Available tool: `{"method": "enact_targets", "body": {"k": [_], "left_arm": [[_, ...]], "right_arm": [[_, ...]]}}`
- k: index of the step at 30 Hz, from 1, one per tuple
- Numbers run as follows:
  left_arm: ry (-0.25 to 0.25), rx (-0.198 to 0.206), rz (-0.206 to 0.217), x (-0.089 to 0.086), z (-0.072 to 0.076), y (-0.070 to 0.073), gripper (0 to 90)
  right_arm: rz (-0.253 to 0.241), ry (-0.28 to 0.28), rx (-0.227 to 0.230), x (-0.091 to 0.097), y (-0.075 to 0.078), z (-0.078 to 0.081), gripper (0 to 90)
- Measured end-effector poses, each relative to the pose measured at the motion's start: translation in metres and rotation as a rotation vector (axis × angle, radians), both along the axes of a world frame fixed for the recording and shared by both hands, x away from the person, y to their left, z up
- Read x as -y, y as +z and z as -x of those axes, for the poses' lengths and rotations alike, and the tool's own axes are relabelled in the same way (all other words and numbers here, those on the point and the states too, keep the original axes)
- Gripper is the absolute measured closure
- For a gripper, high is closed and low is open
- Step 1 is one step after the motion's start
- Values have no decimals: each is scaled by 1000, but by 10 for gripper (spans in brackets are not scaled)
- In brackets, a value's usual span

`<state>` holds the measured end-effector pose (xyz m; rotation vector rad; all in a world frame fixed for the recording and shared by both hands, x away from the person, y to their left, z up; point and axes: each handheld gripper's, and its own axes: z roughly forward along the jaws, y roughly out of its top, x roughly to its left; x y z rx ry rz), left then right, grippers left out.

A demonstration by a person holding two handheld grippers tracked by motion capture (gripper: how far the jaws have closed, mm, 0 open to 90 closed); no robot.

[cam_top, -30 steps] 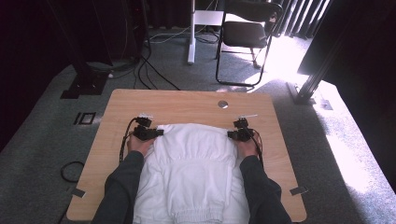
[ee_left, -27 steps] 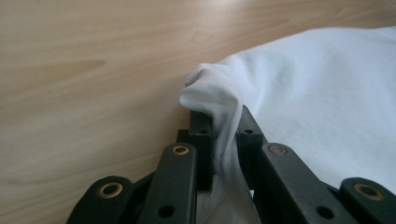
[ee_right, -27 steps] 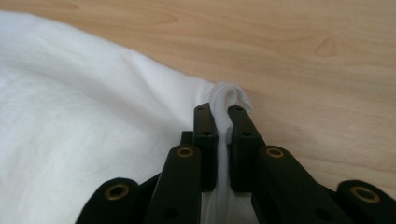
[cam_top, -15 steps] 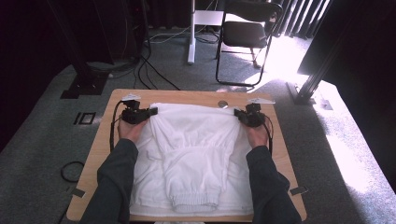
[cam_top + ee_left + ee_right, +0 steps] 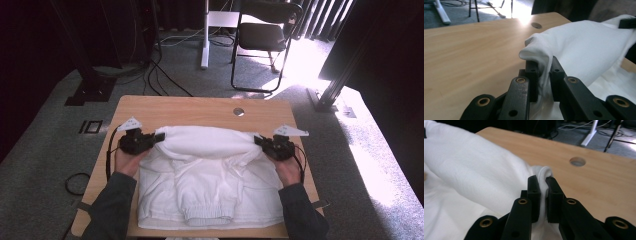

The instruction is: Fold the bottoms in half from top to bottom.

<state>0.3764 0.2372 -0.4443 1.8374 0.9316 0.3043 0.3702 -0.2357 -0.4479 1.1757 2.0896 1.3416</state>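
Grey carpet (image 5: 45, 210), black folding chair (image 5: 262, 40), floor cables (image 5: 165, 82), sunlit patch (image 5: 305, 65)

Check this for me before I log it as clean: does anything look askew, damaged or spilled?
Nothing stands out. The white sweatshirt lies square on the table, its far edge pinched by the left tool and right tool.

White sweatshirt (image 5: 210, 170) lies spread on the table (image 5: 200, 107), far edge lifted in a fold; ribbed cuff, probably, faces the near edge.
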Motion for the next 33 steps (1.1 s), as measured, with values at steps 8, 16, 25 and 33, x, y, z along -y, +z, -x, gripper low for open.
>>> {"method": "enact_targets", "body": {"k": [8,16,25,33], "left_arm": [[-82,-85,-113,5,64,-46,827],[-75,-161,-247,21,74,-97,825],[10,-127,-262,28,25,-98,822],[121,-123,-287,39,-33,-96,820]], "right_arm": [[-12,63,-57,9,-36,53,832],[88,76,-237,-7,-105,72,826],[115,15,-238,-16,-104,35,826],[101,-52,-242,-25,-104,-14,827]]}}
